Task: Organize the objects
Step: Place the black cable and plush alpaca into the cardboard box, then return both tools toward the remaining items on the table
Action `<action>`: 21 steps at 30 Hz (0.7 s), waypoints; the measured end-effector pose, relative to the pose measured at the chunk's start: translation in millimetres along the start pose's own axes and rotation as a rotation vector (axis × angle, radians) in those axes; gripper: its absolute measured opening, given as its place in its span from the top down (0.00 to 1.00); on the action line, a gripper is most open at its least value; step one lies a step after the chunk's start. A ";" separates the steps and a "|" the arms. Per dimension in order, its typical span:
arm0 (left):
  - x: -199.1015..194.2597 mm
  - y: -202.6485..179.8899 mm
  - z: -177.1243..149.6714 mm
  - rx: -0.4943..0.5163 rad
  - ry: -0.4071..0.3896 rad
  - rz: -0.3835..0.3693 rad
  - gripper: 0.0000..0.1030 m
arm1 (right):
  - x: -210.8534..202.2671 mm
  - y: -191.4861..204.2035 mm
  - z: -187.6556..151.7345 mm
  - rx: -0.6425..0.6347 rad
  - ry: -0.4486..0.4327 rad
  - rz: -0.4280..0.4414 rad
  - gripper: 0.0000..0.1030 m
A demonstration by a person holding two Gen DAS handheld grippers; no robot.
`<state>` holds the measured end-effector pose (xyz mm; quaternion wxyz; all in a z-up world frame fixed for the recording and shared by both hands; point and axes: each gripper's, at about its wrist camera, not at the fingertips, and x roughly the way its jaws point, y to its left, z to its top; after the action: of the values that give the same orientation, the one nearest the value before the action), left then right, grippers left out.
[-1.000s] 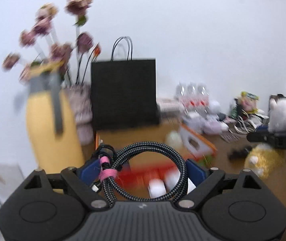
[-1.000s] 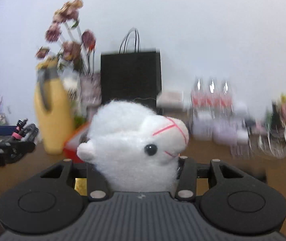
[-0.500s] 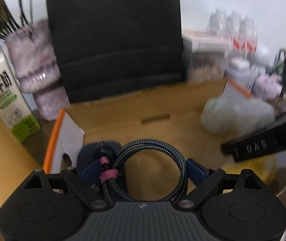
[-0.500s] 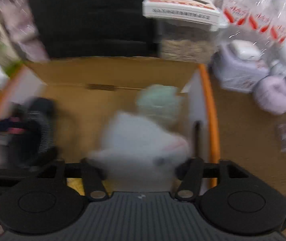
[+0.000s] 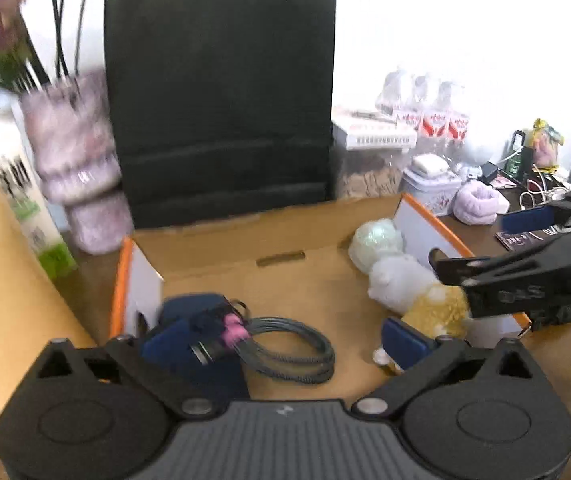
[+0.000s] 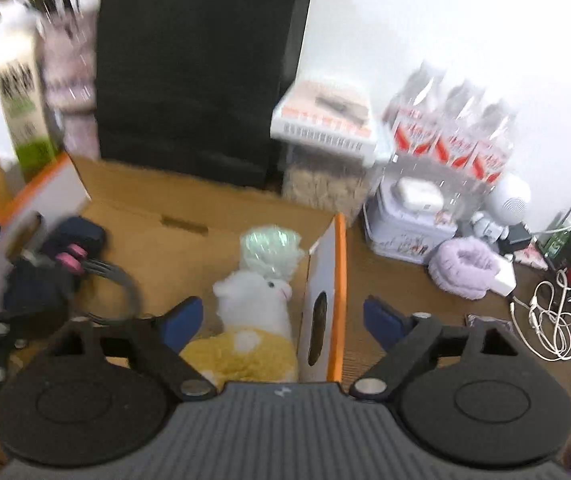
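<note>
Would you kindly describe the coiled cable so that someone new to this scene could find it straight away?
Start at the open cardboard box in front of the tall black paper bag. The coiled cable lies on the box floor towards its left side, beside a dark blue pouch. It is the only grey braided loop there, bound by a pink tie, unlike the soft plush toy on the right.

Two close downward views, shared cardboard box (image 5: pixel 221 268)

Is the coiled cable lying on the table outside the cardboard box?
No, the coiled cable lies on the floor of the cardboard box, beside a dark blue pouch.
</note>
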<state>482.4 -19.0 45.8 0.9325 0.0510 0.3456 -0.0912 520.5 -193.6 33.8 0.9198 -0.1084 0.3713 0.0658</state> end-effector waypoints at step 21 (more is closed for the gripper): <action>-266.3 -40.9 -229.7 -0.082 -0.255 0.050 0.00 | -232.5 -1.3 -268.4 0.260 -0.260 0.215 0.00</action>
<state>129.8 13.2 45.0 0.9722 0.0096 0.2263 -0.0596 174.9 -271.0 8.1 0.9539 0.0610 0.2644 0.1285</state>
